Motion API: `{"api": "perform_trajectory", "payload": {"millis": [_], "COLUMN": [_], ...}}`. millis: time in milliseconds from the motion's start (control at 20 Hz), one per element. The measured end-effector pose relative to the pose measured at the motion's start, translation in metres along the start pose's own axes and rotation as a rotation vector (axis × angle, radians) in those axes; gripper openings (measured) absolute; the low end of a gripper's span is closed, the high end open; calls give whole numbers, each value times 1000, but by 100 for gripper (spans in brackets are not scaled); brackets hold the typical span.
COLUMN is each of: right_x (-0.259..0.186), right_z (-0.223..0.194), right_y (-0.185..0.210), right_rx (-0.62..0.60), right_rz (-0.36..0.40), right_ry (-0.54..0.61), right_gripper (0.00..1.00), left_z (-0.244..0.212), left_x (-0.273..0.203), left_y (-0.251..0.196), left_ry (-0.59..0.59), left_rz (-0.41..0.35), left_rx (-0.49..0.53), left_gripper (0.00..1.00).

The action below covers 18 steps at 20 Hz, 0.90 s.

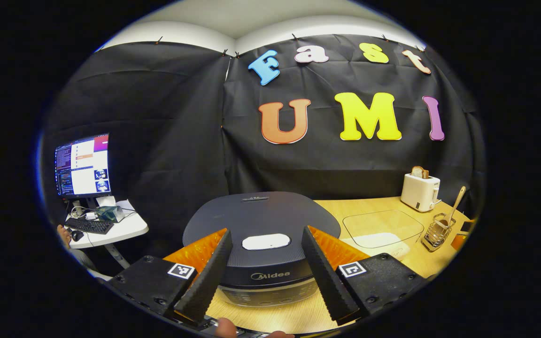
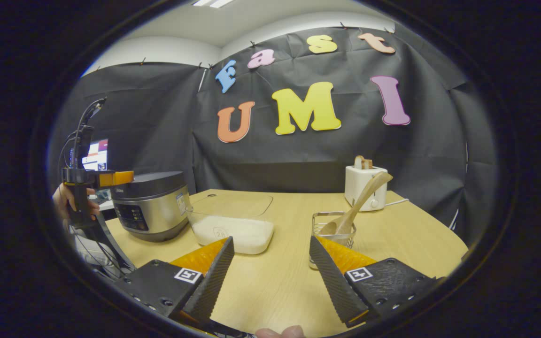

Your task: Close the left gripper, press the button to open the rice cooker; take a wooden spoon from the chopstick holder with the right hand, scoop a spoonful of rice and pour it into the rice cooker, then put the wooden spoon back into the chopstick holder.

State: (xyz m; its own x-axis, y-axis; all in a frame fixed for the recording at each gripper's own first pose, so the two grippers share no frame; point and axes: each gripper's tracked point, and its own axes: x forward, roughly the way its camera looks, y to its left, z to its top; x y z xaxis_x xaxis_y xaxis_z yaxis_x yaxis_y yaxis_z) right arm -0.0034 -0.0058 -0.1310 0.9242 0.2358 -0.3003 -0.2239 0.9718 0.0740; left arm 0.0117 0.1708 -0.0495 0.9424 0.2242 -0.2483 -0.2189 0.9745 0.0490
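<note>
The dark rice cooker [image 1: 261, 225] stands shut right in front of my left gripper [image 1: 266, 244], whose open fingers frame the pale button [image 1: 266, 241] on its lid without touching it. In the right gripper view the cooker [image 2: 150, 204] sits at the left, with the left gripper [image 2: 111, 178] held by a hand beside it. A clear container of white rice [image 2: 233, 232] lies ahead of my open right gripper [image 2: 270, 256]. The wire chopstick holder [image 2: 332, 232] holds the wooden spoon [image 2: 362, 199] just beyond the right finger. The holder [image 1: 437, 231] and spoon [image 1: 456, 202] appear at the far right.
A white toaster [image 2: 365, 187] with bread stands at the back of the wooden table [image 2: 275, 286]. Past the table's left edge, a small side table [image 1: 111, 227] carries a monitor [image 1: 82, 165] and keyboard. A clear lid [image 1: 383, 227] rests by the rice container.
</note>
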Motion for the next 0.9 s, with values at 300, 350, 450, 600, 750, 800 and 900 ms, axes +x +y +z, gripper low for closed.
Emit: {"api": "perform_trajectory", "payload": {"millis": [300,350,450,600,750,800,900], "right_x": [-7,-9,-16,-31,-55,-64,-79], "right_z": [23,28,40,59,80,86,91], "right_y": [-9,-12,-23,-48,-99,-117,-149], "right_rx": [-27,-29,-23,-23,-63,-74,-83], "right_rz": [-36,-43,-61,-98,-198,-233,-282], "right_ry": [-71,-83,-120,-188,-252,-272,-296], "right_gripper": [96,96,91,91,96,96,95], "left_z": [13,22,40,55,62,64,63], "left_x": [-11,-14,-26,-40,-53,-57,-66], "left_y": [0,-10,-32,-76,-143,-165,-210], "left_ry": [-39,-68,-115,-166,-208,-219,-230], "left_rz": [94,90,77,37,-37,-67,-126], "left_rx": [71,63,53,9,-35,-44,-71], "left_gripper": [97,97,96,96,97,97,96]}}
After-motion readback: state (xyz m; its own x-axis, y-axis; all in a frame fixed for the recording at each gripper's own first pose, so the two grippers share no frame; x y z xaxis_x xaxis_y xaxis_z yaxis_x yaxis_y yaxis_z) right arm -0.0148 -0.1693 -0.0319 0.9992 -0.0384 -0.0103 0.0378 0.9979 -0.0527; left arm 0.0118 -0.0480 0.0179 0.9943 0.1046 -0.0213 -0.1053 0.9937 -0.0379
